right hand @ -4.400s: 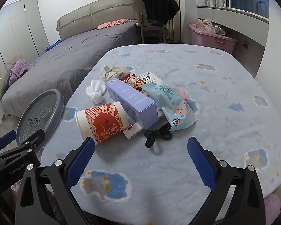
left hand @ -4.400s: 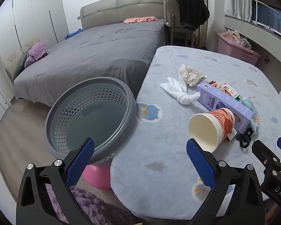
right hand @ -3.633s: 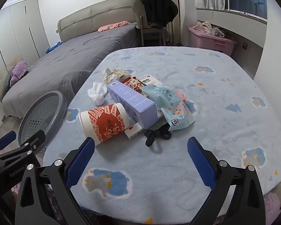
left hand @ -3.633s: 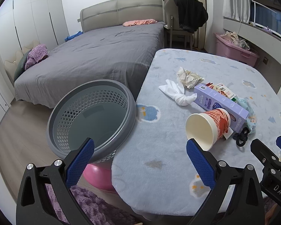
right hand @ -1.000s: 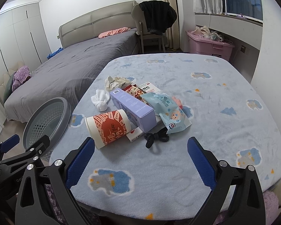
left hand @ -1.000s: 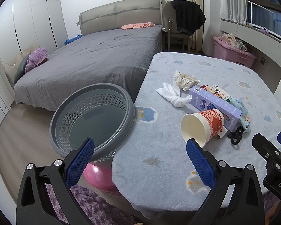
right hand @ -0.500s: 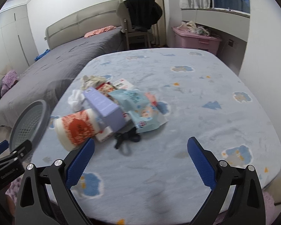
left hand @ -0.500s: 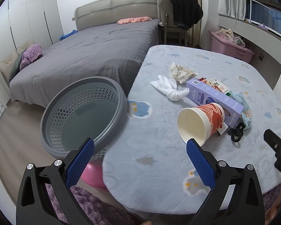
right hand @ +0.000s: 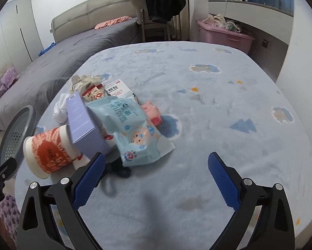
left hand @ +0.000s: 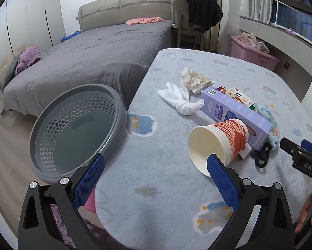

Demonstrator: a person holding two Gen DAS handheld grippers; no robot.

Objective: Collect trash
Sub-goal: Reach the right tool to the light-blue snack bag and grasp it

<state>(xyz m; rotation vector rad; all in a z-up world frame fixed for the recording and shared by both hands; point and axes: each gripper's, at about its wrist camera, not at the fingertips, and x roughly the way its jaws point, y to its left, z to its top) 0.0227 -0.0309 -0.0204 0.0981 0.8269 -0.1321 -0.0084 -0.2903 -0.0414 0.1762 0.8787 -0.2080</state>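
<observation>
A red-and-white paper cup (left hand: 218,141) lies on its side on the blue table cover (left hand: 156,156), mouth towards me. Behind it lie a purple box (left hand: 235,110), a knotted white cloth (left hand: 181,100), crumpled paper (left hand: 194,79), a light blue wipes pack (right hand: 131,127) and a black hair tie (left hand: 261,156). My left gripper (left hand: 154,173) is open and empty, its right finger just in front of the cup. My right gripper (right hand: 156,177) is open and empty, close over the table in front of the wipes pack. The cup also shows in the right wrist view (right hand: 49,150).
A grey perforated basket (left hand: 76,129) sits tilted at the table's left edge, above a pink object. A grey bed (left hand: 93,58) lies behind. A chair with a black jacket (left hand: 199,14) and a pink bin (left hand: 251,52) stand at the back.
Both grippers have moved forward toward the pile. The right view has swung right, so the trash now sits at its left. Both stay open.
</observation>
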